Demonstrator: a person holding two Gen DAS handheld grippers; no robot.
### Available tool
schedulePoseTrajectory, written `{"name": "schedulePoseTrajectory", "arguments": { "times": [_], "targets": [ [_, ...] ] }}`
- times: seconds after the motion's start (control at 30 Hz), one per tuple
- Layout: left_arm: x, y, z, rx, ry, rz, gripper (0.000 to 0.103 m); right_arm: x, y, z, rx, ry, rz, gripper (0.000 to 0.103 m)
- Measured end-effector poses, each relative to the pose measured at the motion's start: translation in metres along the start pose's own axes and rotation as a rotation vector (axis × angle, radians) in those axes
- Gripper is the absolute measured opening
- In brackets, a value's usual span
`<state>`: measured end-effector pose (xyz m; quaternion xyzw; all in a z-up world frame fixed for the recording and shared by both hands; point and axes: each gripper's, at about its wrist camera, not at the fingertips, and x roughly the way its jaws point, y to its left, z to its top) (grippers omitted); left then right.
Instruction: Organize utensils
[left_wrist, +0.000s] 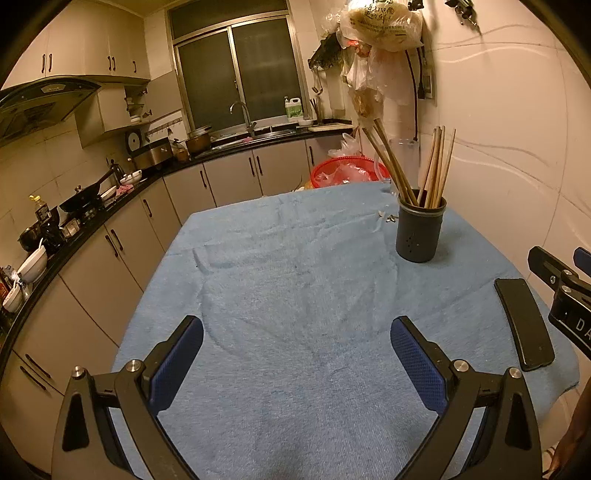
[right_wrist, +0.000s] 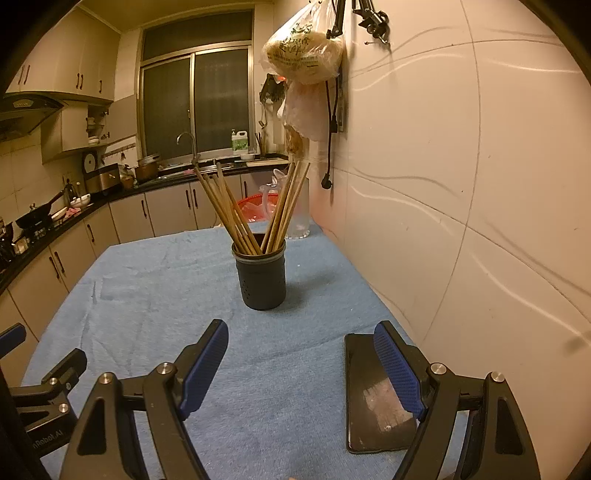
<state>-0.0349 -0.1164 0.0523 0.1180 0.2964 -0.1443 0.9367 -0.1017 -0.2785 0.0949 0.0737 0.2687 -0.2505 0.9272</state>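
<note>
Chopsticks (left_wrist: 436, 166) stand in holder (left_wrist: 419, 229); tongs (left_wrist: 295, 360) agape.

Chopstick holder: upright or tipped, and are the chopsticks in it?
Upright. The holder stands on its base on the blue cloth, and the chopsticks stand inside it, leaning against its rim in two bunches.

room: kitchen | window (left_wrist: 236, 74) dark | cabinets (left_wrist: 229, 177) beige | wall (right_wrist: 461, 184) pale | light warm
</note>
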Motion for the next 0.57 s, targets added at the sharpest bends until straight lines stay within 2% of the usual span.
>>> {"name": "schedulePoseTrajectory", "arguments": {
  "times": [0.57],
  "targets": [
    [-0.013,0.01,-0.001,-0.02,-0.017,-0.008,0.101,-0.016,0.004,0.0,-0.007,-0.027,0.002,0.083]
  ]
}}
